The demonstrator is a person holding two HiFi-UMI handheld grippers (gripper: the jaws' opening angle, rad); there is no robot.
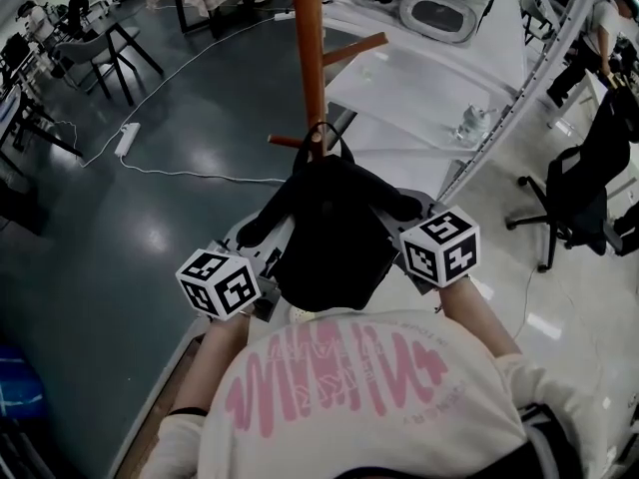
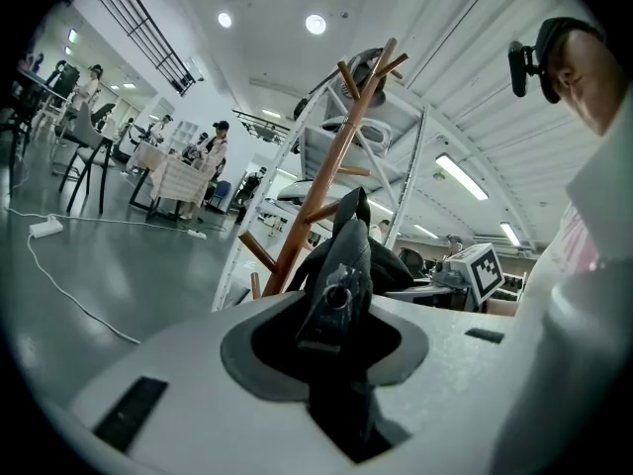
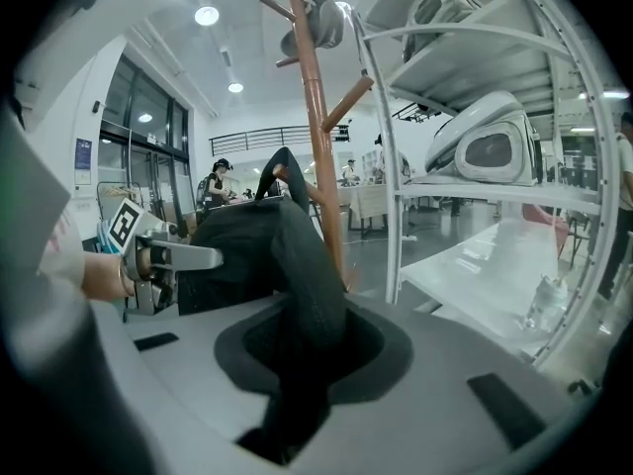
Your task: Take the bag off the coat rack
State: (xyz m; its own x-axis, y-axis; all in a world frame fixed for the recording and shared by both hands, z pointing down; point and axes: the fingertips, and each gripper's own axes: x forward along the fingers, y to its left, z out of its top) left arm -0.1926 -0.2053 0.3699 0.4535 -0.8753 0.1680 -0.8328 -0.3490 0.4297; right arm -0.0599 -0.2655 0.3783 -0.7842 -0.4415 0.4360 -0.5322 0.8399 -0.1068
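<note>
A black bag (image 1: 334,233) hangs against the brown wooden coat rack (image 1: 309,48), its top loop (image 1: 321,133) hooked over a low peg (image 1: 288,142). My left gripper (image 1: 258,247) is shut on the bag's left strap; the left gripper view shows that strap and its buckle (image 2: 339,290) pinched between the jaws, the rack (image 2: 326,176) behind. My right gripper (image 1: 404,218) is shut on the right strap, a thick black band (image 3: 302,285) running into its jaws. The right gripper view also shows the bag body (image 3: 232,255) and the rack (image 3: 318,137).
A white metal shelf frame (image 1: 544,63) with white moulded housings (image 1: 439,13) stands to the right of the rack. A black office chair (image 1: 579,193) is at far right. A power strip with cable (image 1: 127,138) lies on the dark floor at left, tables and chairs beyond.
</note>
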